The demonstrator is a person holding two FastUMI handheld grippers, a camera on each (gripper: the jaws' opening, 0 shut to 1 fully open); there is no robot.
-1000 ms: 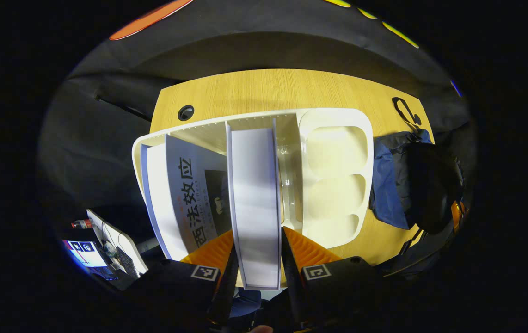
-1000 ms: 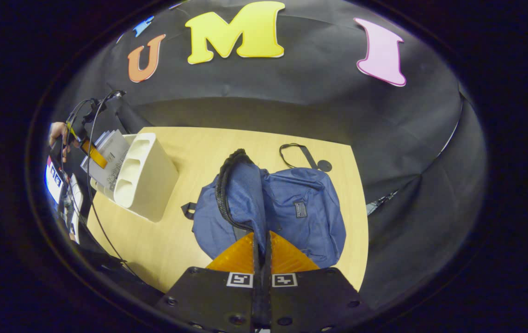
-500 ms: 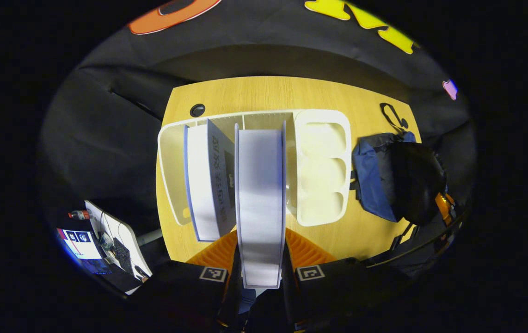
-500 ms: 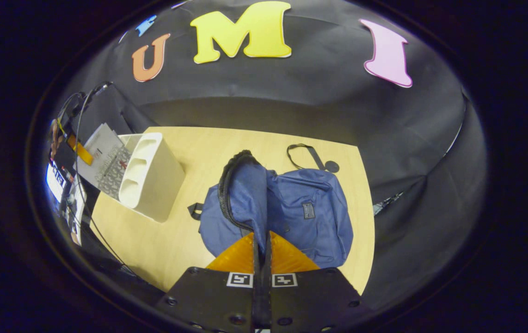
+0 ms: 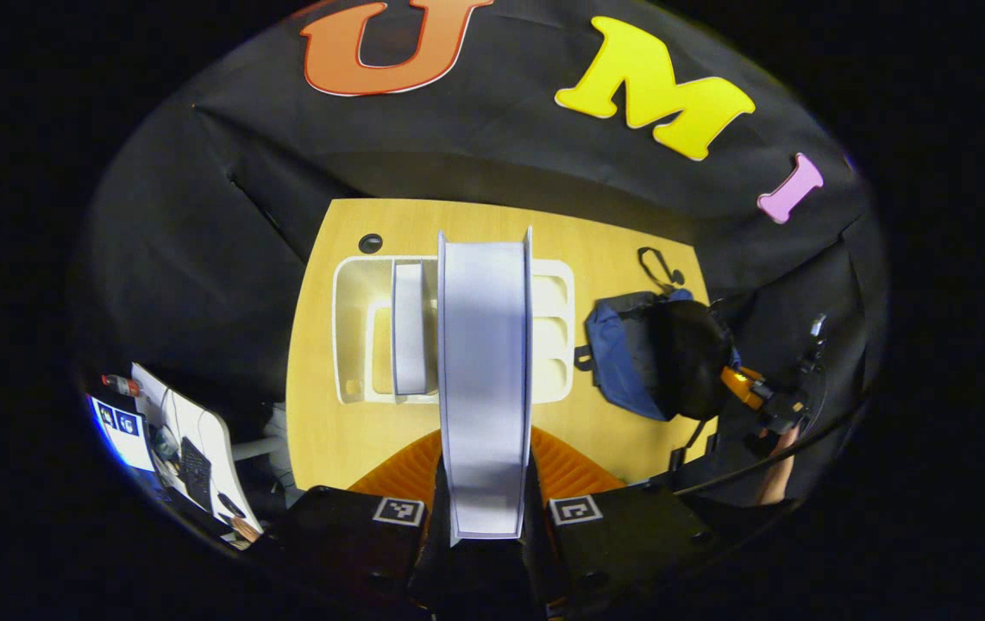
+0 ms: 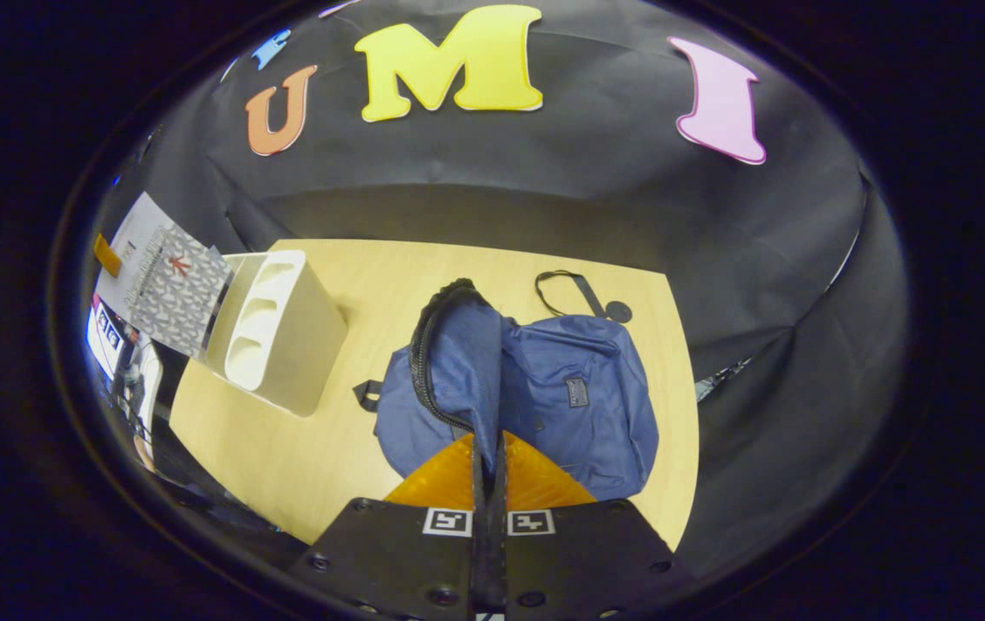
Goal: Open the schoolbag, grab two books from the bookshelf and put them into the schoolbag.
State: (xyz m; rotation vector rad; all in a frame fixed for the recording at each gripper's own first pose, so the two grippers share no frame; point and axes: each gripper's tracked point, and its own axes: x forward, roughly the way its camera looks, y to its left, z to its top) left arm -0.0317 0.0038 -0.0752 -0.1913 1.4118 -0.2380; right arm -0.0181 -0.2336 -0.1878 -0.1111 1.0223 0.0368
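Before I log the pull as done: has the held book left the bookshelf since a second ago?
Yes. The book in the left gripper rose up and away; the bookshelf looks smaller below it.

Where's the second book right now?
In the left gripper view, the second book stands upright in the white bookshelf, just left of the book clamped in the left claw.

A light wooden surface (image 6: 303, 448) carries a cream bookshelf (image 6: 281, 332) at one end and a blue schoolbag (image 6: 561, 405) near the other, well apart. One book (image 5: 409, 328) stands upright in the bookshelf.
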